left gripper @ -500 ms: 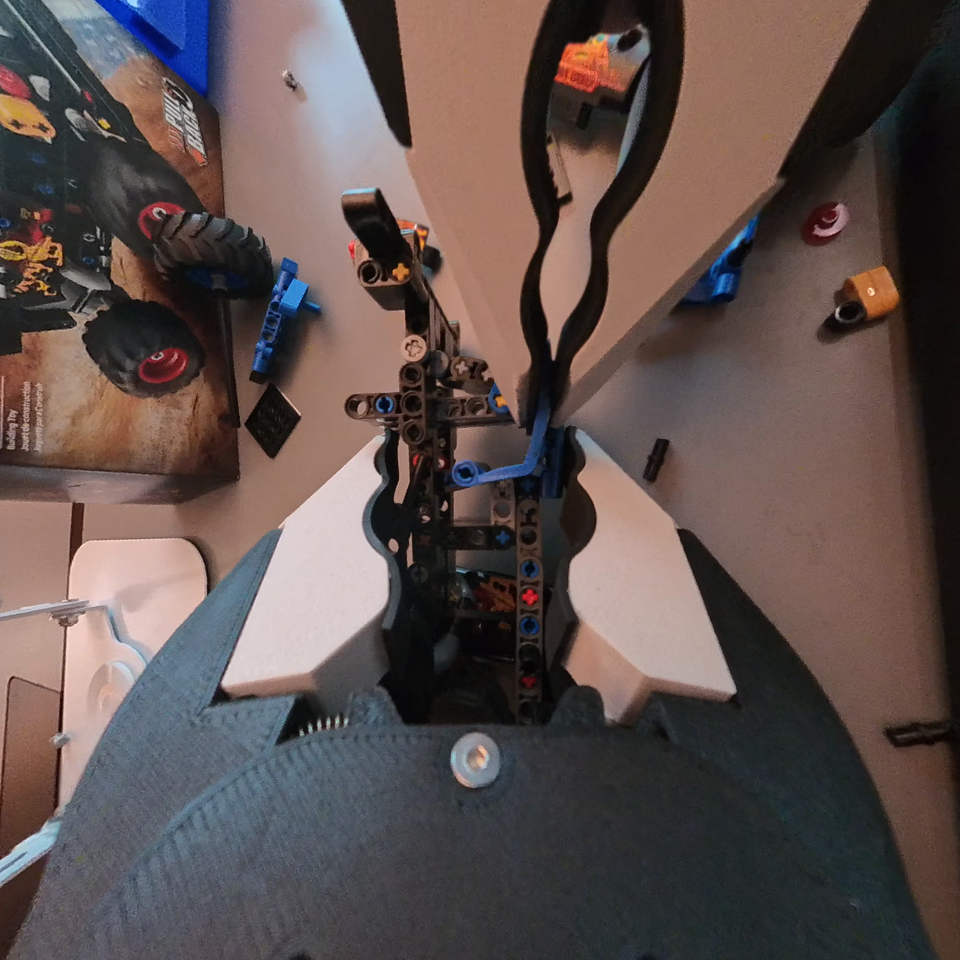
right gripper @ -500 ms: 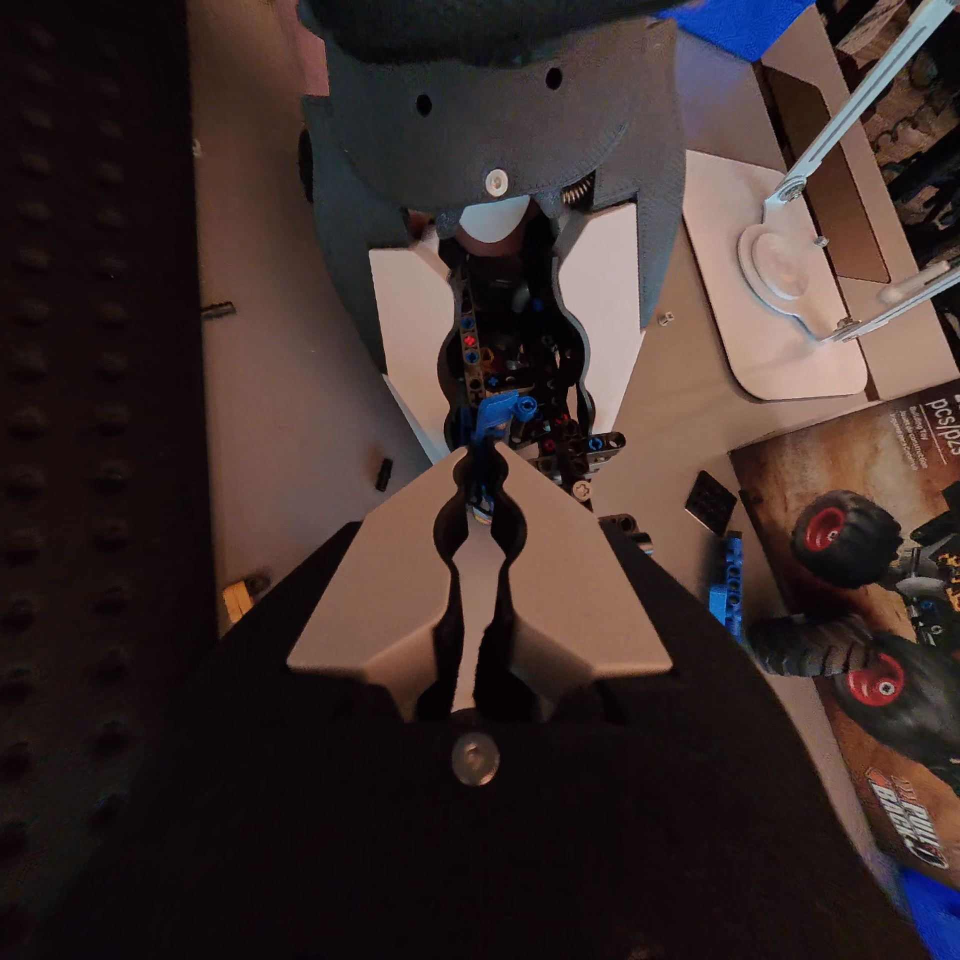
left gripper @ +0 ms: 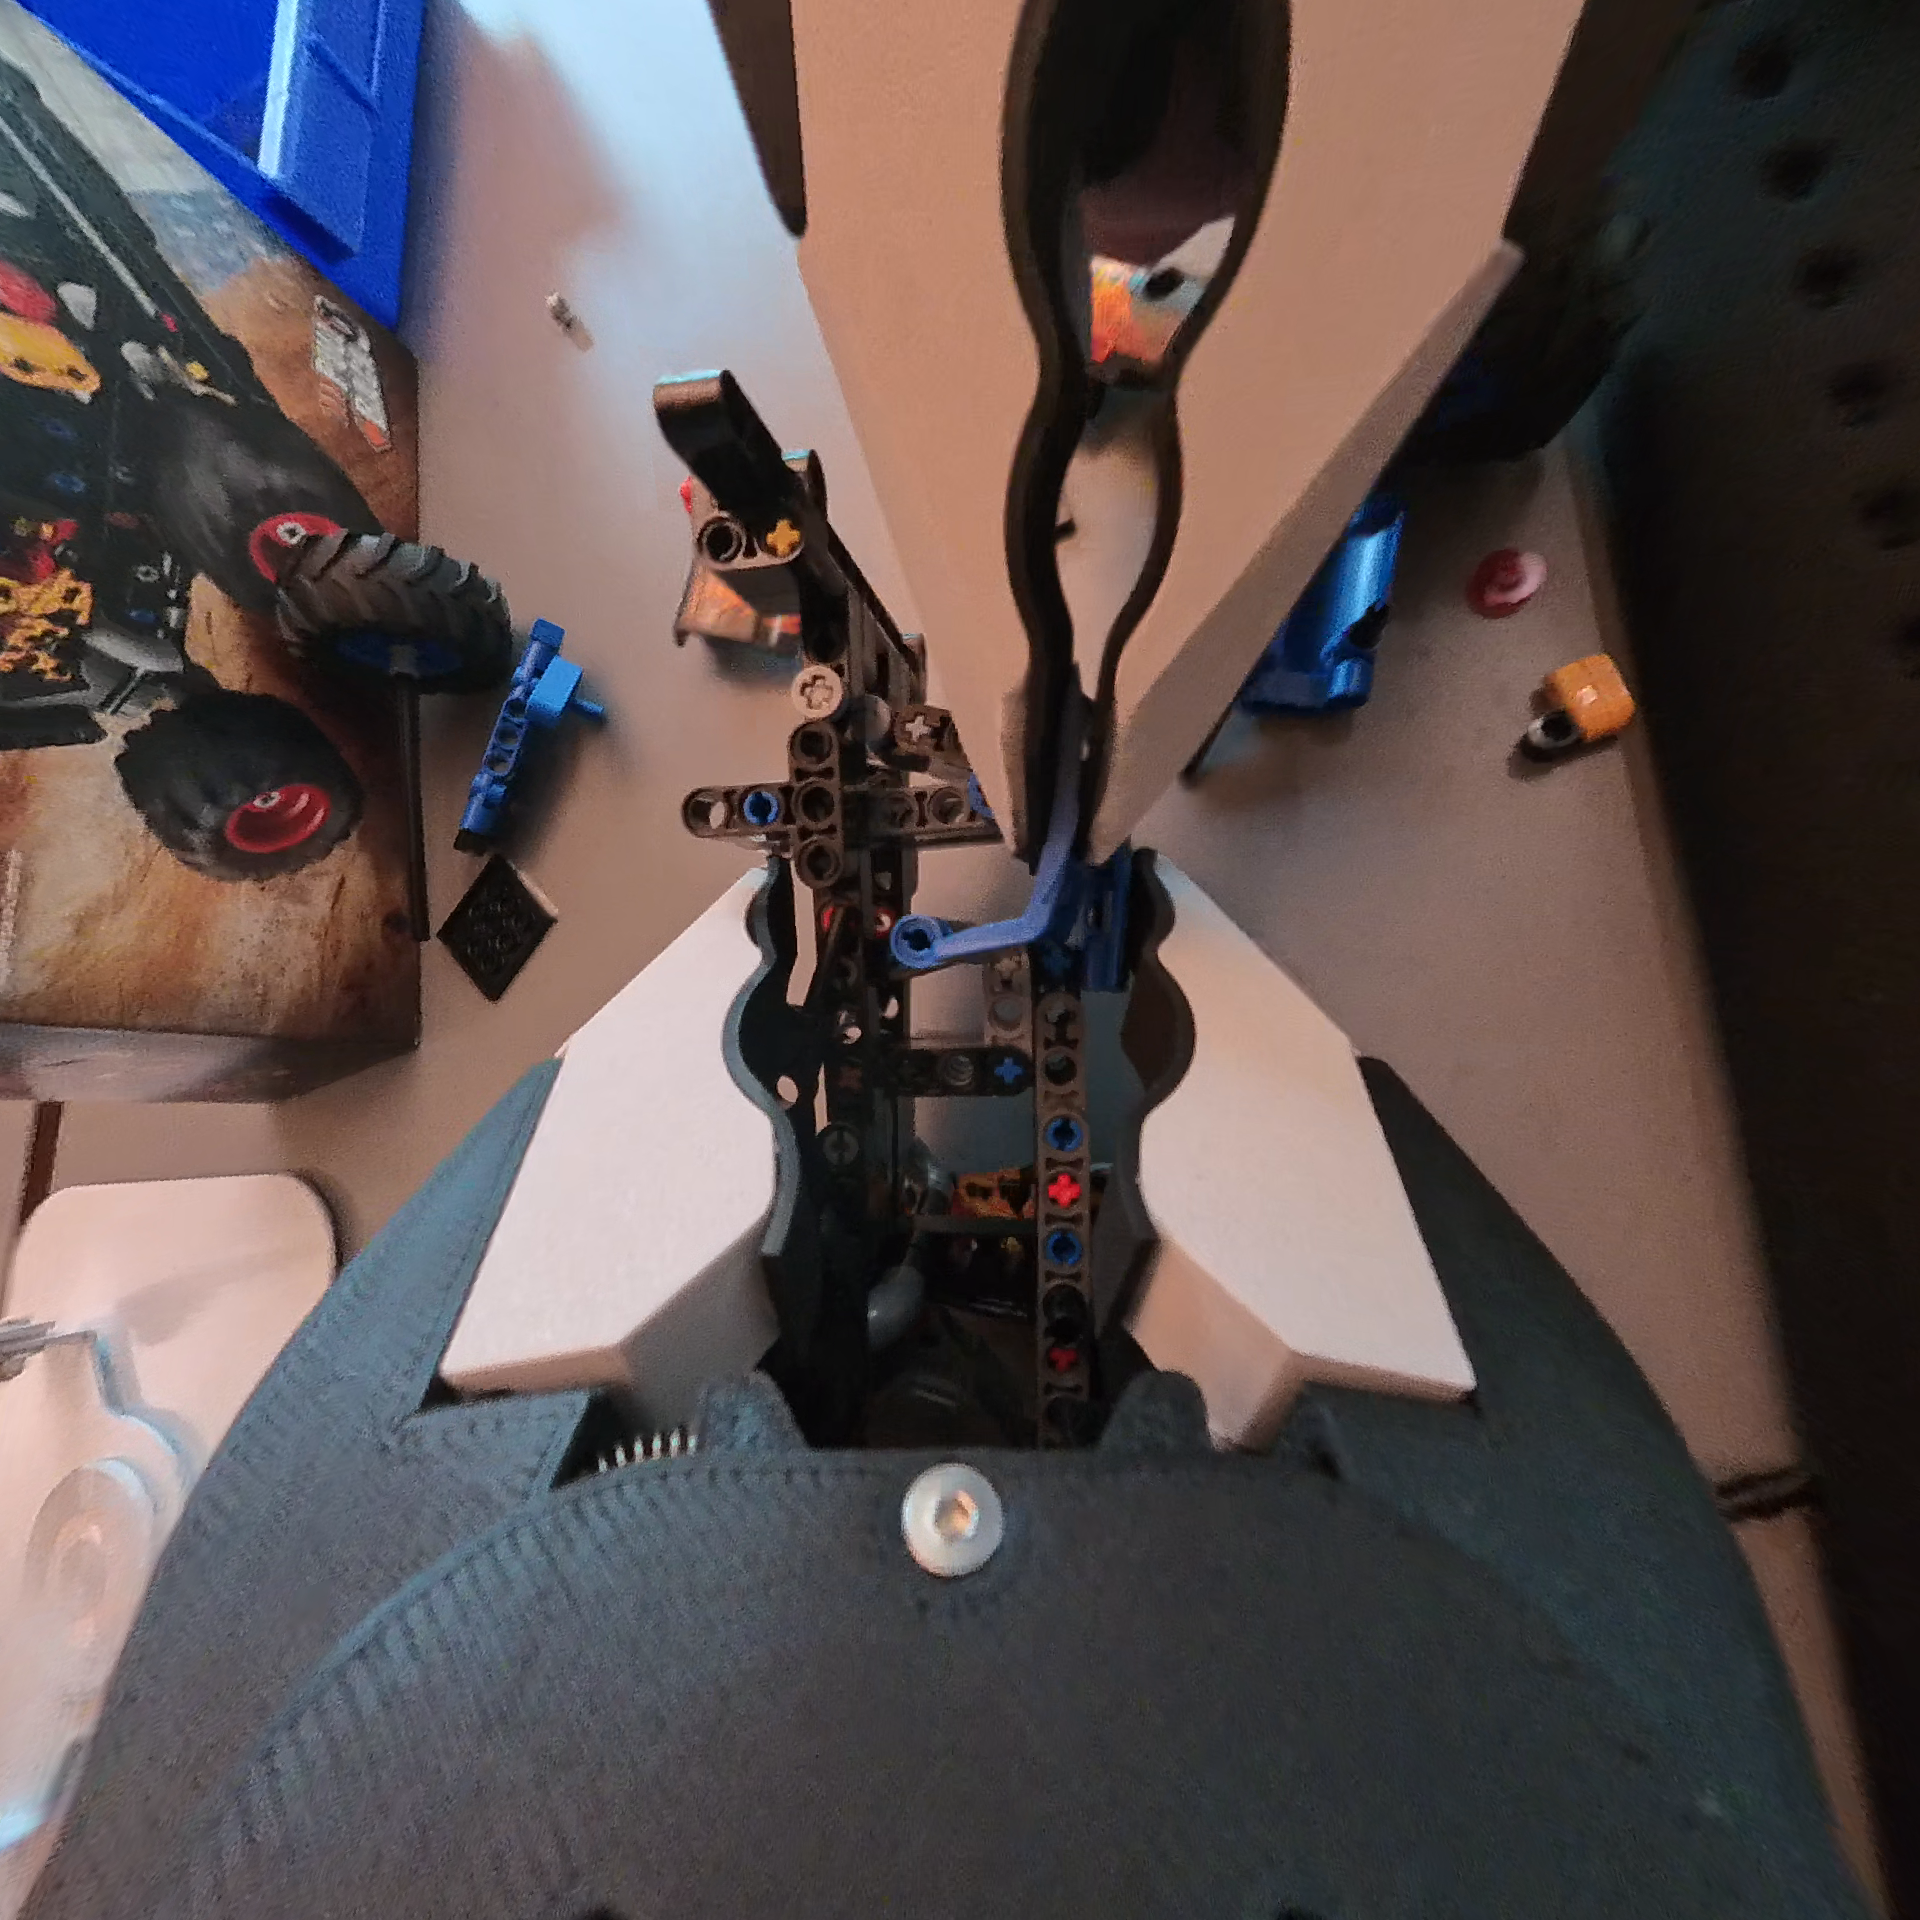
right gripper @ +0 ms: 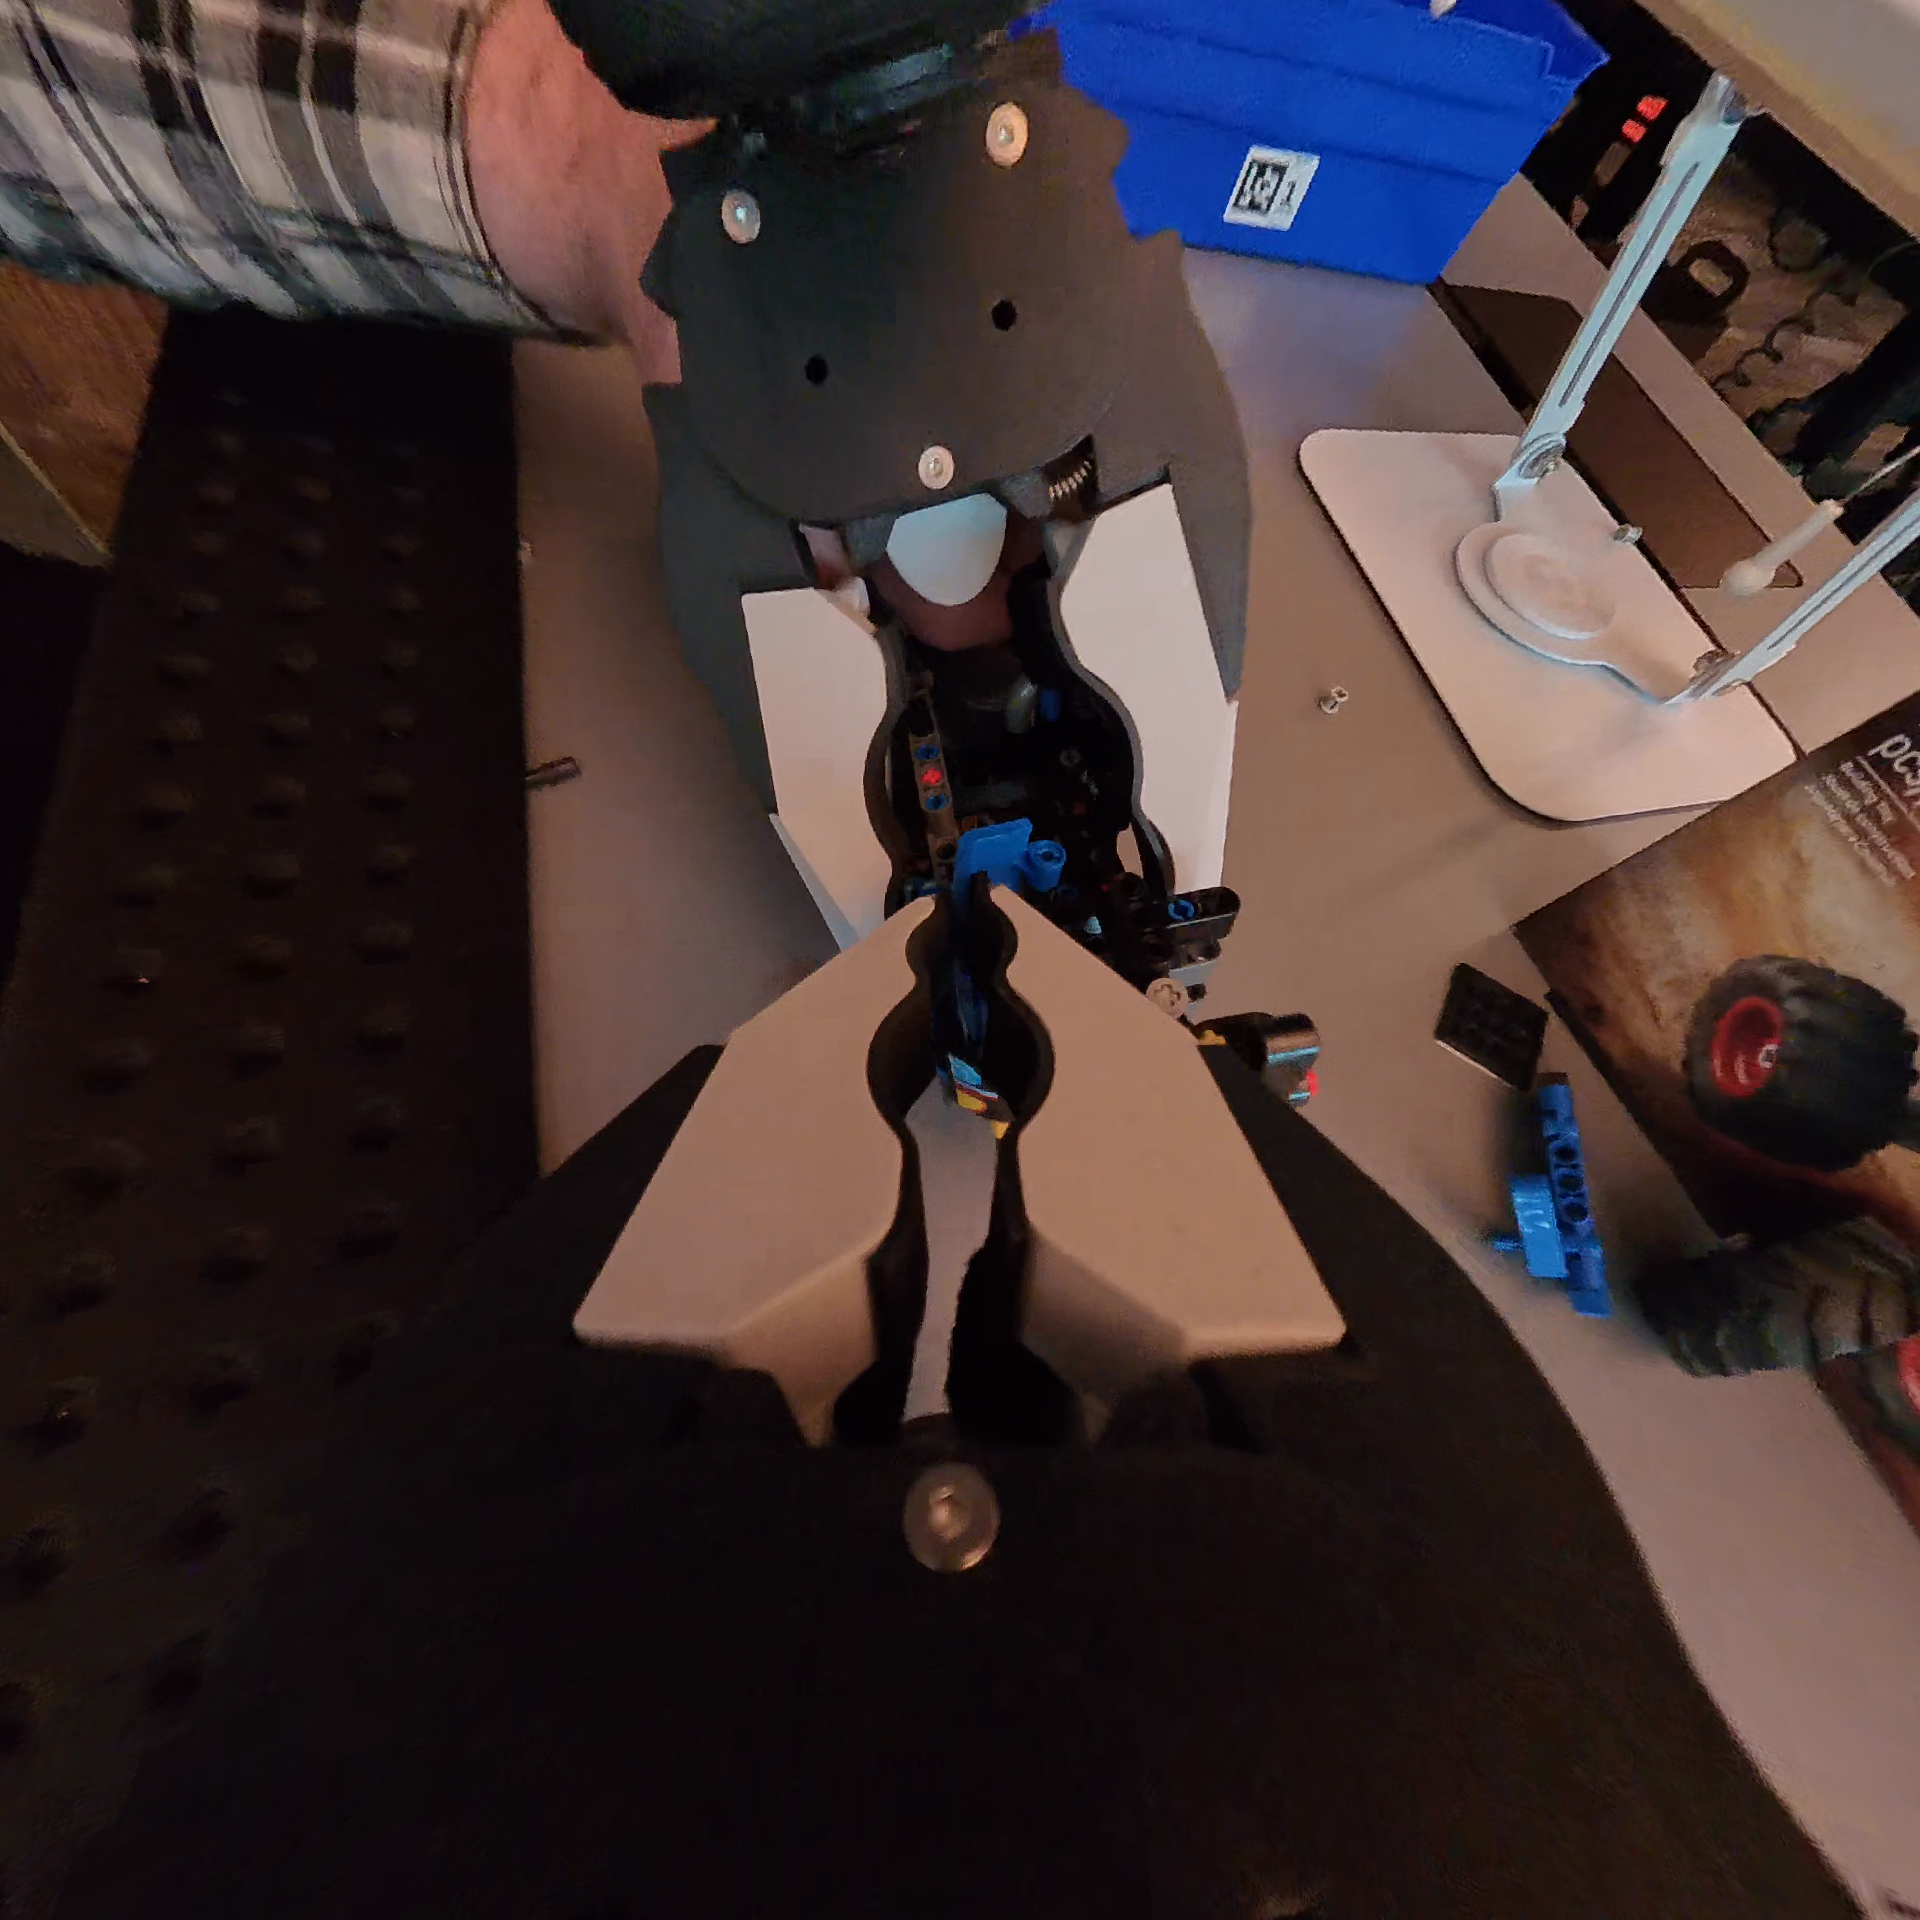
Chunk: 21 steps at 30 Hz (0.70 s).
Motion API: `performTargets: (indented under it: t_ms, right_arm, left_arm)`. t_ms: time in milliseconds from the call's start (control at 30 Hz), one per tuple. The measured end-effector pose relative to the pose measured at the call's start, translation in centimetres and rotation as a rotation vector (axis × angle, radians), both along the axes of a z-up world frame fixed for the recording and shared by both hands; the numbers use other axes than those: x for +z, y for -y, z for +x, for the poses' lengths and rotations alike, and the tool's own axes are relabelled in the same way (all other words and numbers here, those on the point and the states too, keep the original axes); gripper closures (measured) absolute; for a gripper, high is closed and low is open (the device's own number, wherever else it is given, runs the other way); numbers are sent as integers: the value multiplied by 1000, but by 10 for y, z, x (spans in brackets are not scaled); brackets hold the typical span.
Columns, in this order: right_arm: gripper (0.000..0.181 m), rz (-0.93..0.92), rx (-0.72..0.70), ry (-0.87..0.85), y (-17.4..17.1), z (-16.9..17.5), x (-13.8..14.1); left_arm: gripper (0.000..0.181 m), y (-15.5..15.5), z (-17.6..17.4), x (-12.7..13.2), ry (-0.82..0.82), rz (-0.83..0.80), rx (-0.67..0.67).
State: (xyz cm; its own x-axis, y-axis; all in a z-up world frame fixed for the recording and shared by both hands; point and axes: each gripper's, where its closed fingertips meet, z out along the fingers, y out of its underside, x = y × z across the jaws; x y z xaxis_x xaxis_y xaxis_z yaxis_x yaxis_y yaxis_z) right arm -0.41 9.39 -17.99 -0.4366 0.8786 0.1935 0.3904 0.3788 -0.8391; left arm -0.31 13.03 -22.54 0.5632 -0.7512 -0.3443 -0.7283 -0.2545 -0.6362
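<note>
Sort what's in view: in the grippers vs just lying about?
In the grippers:
- black beam-and-pin toy frame, in left gripper
- blue angled toy piece, in right gripper

Lying about:
- treaded black rubber wheel
- blue pinned connector
- orange block
- printed toy box

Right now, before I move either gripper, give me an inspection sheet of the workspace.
Surface: grey tabletop, evenly lit.
Job's things: black brick-beam chassis clamped lengthwise in the left gripper; blue angled piece at its front end, pinched by the right gripper.
Clutter: loose black tyre on an axle, blue beam piece, black square plate, orange connector, red round piece, printed toy box.
Grippers: both shut on parts.
Cables: nothing seen.
Surroundings: blue bin, white stand base, dark studded mat.
</note>
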Motion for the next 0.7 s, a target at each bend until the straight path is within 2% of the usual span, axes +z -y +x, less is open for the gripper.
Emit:
performTargets:
  t_ms: [133,200,233,267,300,333,367,433,500,533,633,700]
  right_arm:
    - [181,-219,-52,-54,-10,5,7]
    - [181,-166,-70,-70,-10,4,7]
    - [181,-153,-32,-136,-1,5,22]
    - [181,-207,38,-252,14,8,57]
    - [181,-141,51,-313,18,9,80]
    - [181,-5,24,-275,10,6,78]
    - [181,77,13,-192,3,5,63]
    - [181,86,-20,-1,-15,12,22]
    - [180,132,-51,-35,-24,18,17]
    - [168,163,-59,-46,-24,20,18]
    - [158,279,-99,100,-41,27,-13]
    - [151,241,-93,136,-43,28,-27]
  left_arm:
    - [120,-5,8,-1,19,-24,8]
    - [120,-7,7,-1,25,-25,16]
    - [123,-9,4,-2,11,-28,37]
    - [123,-12,1,-5,-17,-38,54]
    - [123,-13,1,-7,-31,-58,61]
    - [123,-13,1,-7,-35,-70,53]
    - [123,-12,0,-7,-43,-73,55]
    - [122,-12,-2,-7,-42,-71,79]
    - [122,-12,-1,-8,-69,-56,83]
    - [122,-12,-1,-8,-84,-46,82]
    - [122,-10,0,-8,-131,-24,91]
    - [121,-10,1,-8,-167,-6,86]
